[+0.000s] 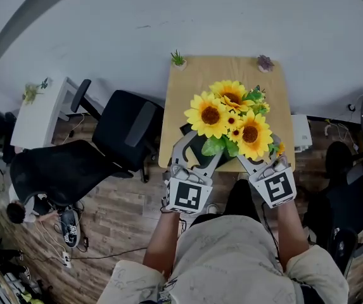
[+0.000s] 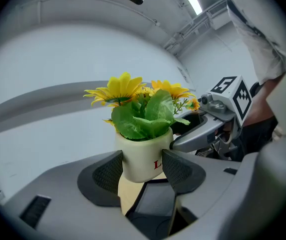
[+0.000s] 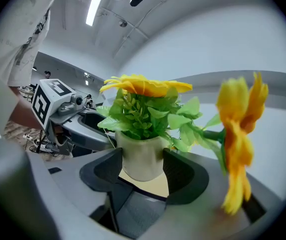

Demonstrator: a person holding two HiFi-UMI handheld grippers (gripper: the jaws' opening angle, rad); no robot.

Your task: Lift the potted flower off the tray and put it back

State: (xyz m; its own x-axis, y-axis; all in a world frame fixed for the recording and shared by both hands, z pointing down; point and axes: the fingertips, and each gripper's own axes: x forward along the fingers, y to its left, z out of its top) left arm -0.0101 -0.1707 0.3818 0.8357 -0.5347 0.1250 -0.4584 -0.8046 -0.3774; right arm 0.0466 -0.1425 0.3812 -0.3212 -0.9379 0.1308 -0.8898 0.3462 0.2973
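So both grippers are on the potted flower (image 1: 232, 122) at once here. The left gripper (image 2: 143, 170) has its fingers clamped on the sides of the cream pot (image 2: 143, 156), which shows a red letter on that side, and the right gripper (image 3: 143, 170) squeezes the same pot from the other side, pads pressed right against it. The pot hangs in the air with nothing touching its bottom, up above the wooden tabletop (image 1: 200, 81), and the dark tray (image 1: 201, 149) sits below it. Big yellow sunflowers and green leaves spill over the top. Two tiny plants (image 1: 178, 59) sit at the far corners of the tabletop.
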